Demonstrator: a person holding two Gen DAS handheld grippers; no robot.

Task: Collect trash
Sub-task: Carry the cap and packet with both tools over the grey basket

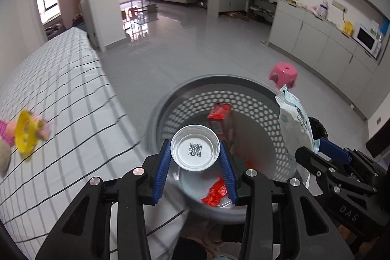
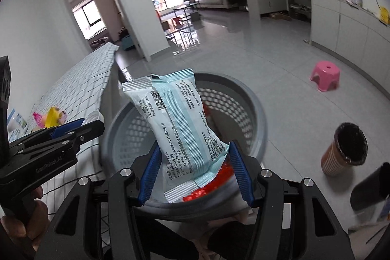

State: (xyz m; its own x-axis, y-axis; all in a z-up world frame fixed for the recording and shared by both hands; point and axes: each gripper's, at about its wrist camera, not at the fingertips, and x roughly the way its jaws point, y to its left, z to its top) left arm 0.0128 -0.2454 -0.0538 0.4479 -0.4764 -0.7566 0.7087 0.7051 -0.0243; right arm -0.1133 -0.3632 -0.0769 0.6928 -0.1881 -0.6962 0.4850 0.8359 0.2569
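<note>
While cup (image 1: pixel 195 150) hides basket (image 1: pixel 273 99) floor, red wrapper (image 1: pixel 215 193) half-seen

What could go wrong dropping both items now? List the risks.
1. The left gripper holds the plastic cup near the grey basket's close rim; released here, it may bounce out.
2. The light blue packet in the right gripper is long and could catch on the rim.

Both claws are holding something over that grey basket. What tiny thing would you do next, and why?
Probably open the left claw and let the clear plastic cup drop. It sits pinched between the blue fingers right above the grey basket, where a red box already lies. The right claw could release its pale blue packet afterwards.
</note>
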